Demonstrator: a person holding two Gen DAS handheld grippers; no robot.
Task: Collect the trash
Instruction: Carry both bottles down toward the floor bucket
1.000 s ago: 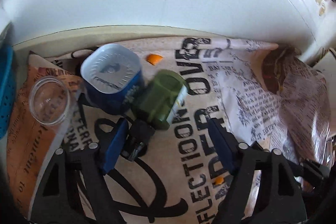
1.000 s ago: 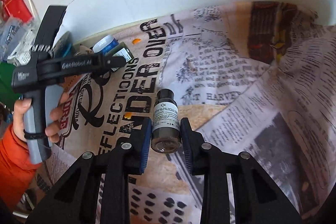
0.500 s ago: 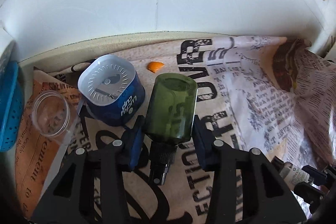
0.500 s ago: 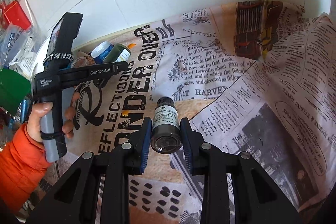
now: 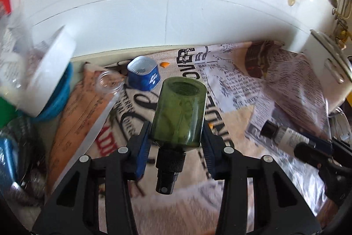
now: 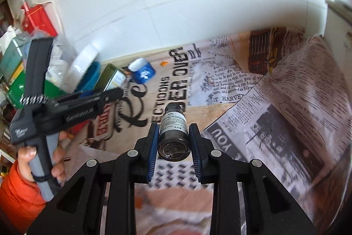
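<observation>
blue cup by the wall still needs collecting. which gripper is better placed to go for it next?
Neither is free: the left gripper is shut on the green bottle and the right gripper on the dark bottle. After dropping off, probably left: the blue cup lies just ahead of its fingers.

Blue cup (image 5: 143, 74) beside open newsprint (image 5: 239, 89)
</observation>
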